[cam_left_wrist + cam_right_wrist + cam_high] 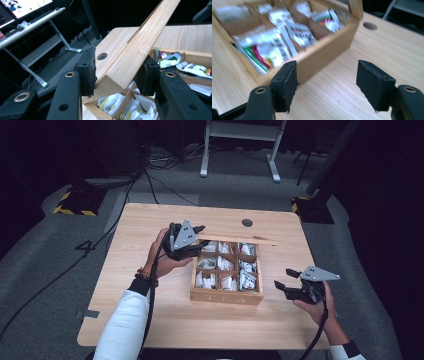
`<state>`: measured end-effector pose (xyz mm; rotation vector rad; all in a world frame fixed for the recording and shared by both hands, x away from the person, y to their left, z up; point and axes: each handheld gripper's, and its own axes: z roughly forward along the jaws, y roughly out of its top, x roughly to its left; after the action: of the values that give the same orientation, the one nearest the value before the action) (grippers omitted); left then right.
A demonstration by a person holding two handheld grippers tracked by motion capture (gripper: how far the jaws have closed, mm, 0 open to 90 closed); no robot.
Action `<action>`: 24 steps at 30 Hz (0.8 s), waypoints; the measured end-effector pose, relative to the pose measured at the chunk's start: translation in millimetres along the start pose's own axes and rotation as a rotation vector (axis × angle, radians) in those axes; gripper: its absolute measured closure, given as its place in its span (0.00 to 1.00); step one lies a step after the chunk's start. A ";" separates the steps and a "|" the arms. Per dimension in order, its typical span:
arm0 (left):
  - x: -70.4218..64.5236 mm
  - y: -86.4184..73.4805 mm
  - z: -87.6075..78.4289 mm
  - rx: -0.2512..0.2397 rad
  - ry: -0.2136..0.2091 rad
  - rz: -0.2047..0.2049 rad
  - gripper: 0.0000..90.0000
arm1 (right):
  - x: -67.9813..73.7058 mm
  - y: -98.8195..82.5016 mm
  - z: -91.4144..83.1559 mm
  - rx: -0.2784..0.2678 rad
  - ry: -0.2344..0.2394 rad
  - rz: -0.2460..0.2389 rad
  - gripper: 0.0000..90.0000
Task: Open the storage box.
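A wooden box (226,296) with several compartments of paper sachets (225,264) stands in the middle of the table. Its lid (240,240) is swung up and stands edge-on over the back wall. My left gripper (201,237) is shut on the lid's left end. In the left gripper view, the lid (140,45) runs up between the pads of my left gripper (116,75), above the sachets (172,60). My right gripper (284,278) hovers open just right of the box. In the right gripper view, my right gripper (327,82) faces the box wall (327,53) with nothing between the jaws.
The light wooden table (150,315) has a round hole (247,222) near its back edge. A white desk frame (240,145) and cables (160,185) are on the grey floor beyond. Bare tabletop lies left and in front of the box.
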<state>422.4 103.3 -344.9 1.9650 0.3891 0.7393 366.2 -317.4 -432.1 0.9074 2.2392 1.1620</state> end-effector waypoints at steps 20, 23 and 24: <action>23.2 11.7 10.2 -0.033 -0.008 -0.082 0.60 | -29.4 -50.9 22.7 0.145 0.016 0.109 0.35; 25.6 12.4 11.6 -0.040 -0.008 -0.090 0.60 | -31.0 -53.4 24.4 0.141 0.027 0.121 0.34; 26.4 12.8 12.0 -0.040 -0.007 -0.093 0.59 | -31.0 -53.9 24.6 0.140 0.029 0.125 0.34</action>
<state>449.9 103.4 -329.0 1.8982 0.4552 0.6756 384.8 -349.7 -487.7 1.1070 2.3399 1.0880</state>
